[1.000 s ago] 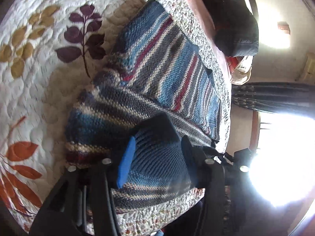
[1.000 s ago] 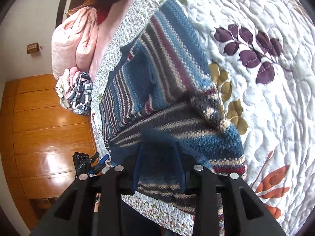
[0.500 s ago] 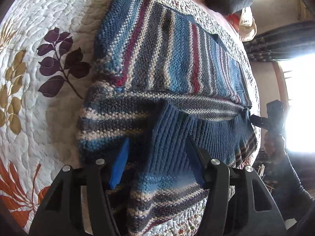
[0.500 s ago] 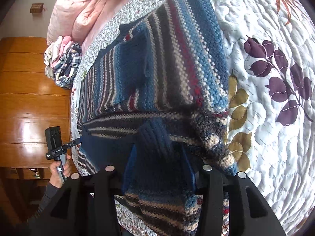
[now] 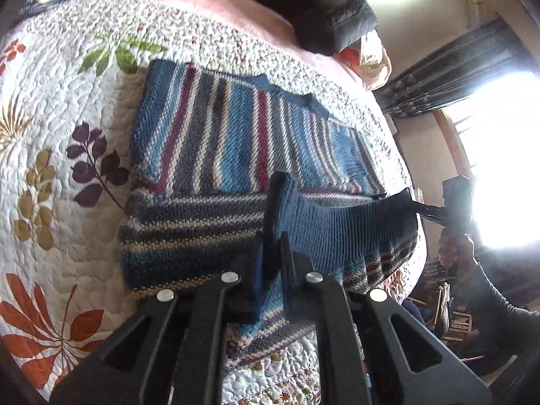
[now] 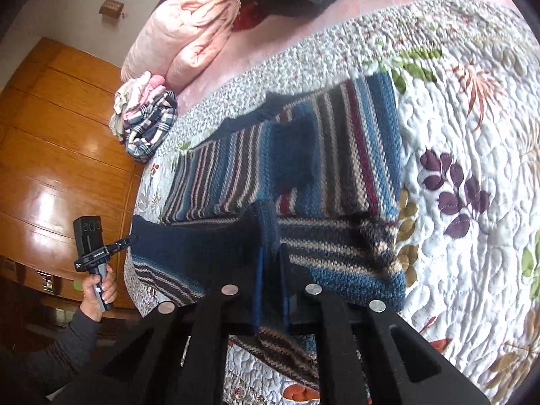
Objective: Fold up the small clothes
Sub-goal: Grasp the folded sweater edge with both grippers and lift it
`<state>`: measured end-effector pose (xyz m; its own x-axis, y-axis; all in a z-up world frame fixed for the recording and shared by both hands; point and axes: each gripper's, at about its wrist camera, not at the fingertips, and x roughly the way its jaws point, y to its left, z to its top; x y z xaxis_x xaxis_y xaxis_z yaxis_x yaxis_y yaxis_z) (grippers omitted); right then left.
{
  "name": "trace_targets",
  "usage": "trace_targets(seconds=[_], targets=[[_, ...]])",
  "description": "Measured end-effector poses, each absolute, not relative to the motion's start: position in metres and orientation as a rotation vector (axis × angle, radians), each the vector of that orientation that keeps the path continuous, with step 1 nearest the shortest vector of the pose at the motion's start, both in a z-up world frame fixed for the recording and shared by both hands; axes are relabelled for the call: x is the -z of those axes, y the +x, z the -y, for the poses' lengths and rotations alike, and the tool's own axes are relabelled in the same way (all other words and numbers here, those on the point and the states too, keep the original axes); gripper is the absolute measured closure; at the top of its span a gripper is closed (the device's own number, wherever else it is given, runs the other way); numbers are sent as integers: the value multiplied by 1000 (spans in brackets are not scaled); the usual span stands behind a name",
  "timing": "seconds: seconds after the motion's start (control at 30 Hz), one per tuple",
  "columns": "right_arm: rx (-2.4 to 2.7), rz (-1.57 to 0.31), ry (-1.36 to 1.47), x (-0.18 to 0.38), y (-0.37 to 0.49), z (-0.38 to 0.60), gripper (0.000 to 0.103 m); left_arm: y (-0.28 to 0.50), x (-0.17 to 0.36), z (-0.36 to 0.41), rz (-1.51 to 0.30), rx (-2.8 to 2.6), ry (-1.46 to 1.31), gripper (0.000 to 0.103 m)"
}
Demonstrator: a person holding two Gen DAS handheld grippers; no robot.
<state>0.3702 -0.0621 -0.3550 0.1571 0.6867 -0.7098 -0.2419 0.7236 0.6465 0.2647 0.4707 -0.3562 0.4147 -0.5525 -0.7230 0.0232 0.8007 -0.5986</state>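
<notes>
Left wrist view: a quilted bedspread point(image 5: 67, 182) with printed leaves covers the bed, and a striped knitted sweater point(image 5: 216, 141) lies flat on it near the middle. The left claw point(image 5: 271, 260) is clenched on a raised fold of the sweater's dark blue ribbed hem point(image 5: 324, 226), which lifts off the bed in a ridge between the two black fingers. Further right, the other claw point(image 5: 418, 206) pinches the far end of that hem, gripped by a person's hand point(image 5: 454, 246) in front of a bright window. At the far side sits a black padded jacket point(image 5: 334, 17).

Right wrist view: at far left a hand point(image 6: 99, 290) holds the left claw point(image 6: 130, 239) at the hem's corner, over a wooden floor point(image 6: 50, 155). Beyond it a plaid bundle point(image 6: 148, 128) and a pink duvet point(image 6: 189, 30) rest on the bed. In the middle the right claw point(image 6: 270, 270) is closed tight on the hem point(image 6: 189, 246), the sweater point(image 6: 337, 155) spreading beyond it across the bedspread point(image 6: 472, 202).
</notes>
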Motion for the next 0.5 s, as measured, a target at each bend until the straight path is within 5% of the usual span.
trace_targets(seconds=[0.23,0.5], targets=[[-638,-1123,449,312,432,62,95,330,309,-495,-1006,370,-534,96],[-548,-1135,403,317,523,33,95,435,323,-504,-1065,304,-537,96]])
